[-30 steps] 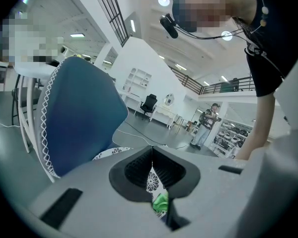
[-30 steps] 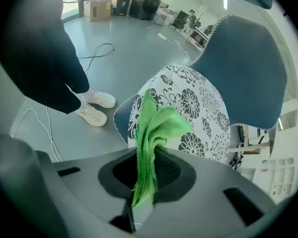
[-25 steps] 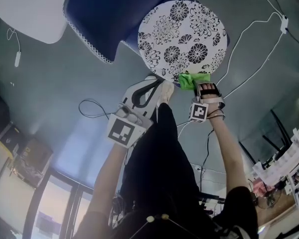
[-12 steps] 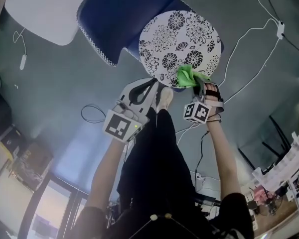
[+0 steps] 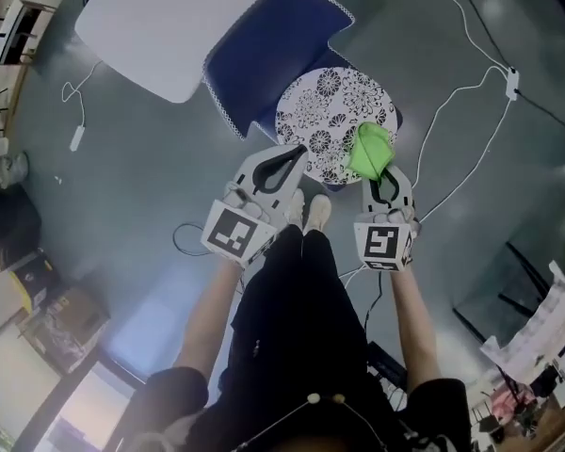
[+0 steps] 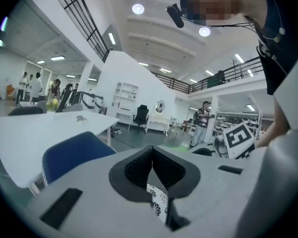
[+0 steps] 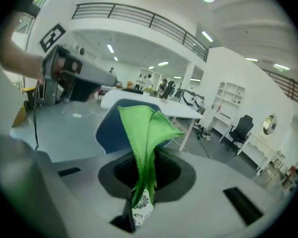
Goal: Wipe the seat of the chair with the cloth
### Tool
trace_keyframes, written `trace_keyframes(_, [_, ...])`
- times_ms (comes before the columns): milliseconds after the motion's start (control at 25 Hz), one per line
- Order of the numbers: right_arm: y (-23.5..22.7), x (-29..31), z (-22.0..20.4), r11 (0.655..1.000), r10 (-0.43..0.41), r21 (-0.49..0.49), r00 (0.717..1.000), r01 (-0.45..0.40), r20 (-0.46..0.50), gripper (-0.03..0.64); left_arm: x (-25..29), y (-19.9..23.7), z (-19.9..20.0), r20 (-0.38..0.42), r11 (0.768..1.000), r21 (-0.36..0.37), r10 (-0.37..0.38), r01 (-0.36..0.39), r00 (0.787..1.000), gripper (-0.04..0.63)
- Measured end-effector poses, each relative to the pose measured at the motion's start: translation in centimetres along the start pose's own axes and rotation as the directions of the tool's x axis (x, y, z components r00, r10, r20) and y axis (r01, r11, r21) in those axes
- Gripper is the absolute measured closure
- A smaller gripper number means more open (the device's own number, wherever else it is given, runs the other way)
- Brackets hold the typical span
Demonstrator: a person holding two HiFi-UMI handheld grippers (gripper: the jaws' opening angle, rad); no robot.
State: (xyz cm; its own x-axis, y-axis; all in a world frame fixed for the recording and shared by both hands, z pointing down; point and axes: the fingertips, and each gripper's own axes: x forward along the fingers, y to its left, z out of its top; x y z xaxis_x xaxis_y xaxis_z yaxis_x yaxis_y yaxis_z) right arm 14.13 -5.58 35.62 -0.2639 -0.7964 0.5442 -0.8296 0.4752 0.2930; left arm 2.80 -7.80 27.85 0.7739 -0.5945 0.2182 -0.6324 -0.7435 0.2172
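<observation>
A chair with a round flower-patterned seat and a blue back stands on the floor ahead of me. My right gripper is shut on a green cloth, which it holds lifted over the seat's right edge. The cloth sticks up between the jaws in the right gripper view, with the blue chair back behind it. At the seat's near left edge my left gripper is shut and holds nothing. A strip of the patterned seat shows through the left gripper's closed jaws.
A white table stands beyond the chair at the upper left. White cables trail over the grey floor on the right. My legs and shoes are just in front of the chair. Boxes and clutter line the left side.
The right gripper has carried the cloth from the seat's near edge up over its right side. The head view has pulled back, so the chair looks smaller. Left gripper stays shut.
</observation>
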Motion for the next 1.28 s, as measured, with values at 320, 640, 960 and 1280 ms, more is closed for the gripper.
trace_keyframes(320, [-3.1, -12.7, 15.5, 0.970, -0.025, 0.234, 0.939, -0.059, 0.343, 0.565, -3.9, -5.9, 11.8, 0.068, 0.988, 0.152, -0.029, 0.019, 0.997, 0.588])
trace_keyframes(640, [-4.3, -22.9, 21.7, 0.950, -0.065, 0.299, 0.876, -0.093, 0.479, 0.566, -9.6, -11.0, 20.1, 0.161, 0.976, 0.218, -0.015, -0.020, 0.987, 0.588])
trace_keyframes(960, [-4.9, -25.9, 24.2, 0.955, -0.106, 0.288, 0.833, -0.067, 0.544, 0.566, -12.9, -12.5, 22.2, 0.238, 0.967, 0.245, 0.011, -0.071, 0.971, 0.588])
trace_keyframes(1280, [-4.3, -26.3, 25.7, 0.970, -0.081, 0.235, 0.818, -0.068, 0.570, 0.566, -13.6, -12.4, 23.3, 0.269, 0.964, 0.249, 0.020, -0.090, 0.963, 0.588])
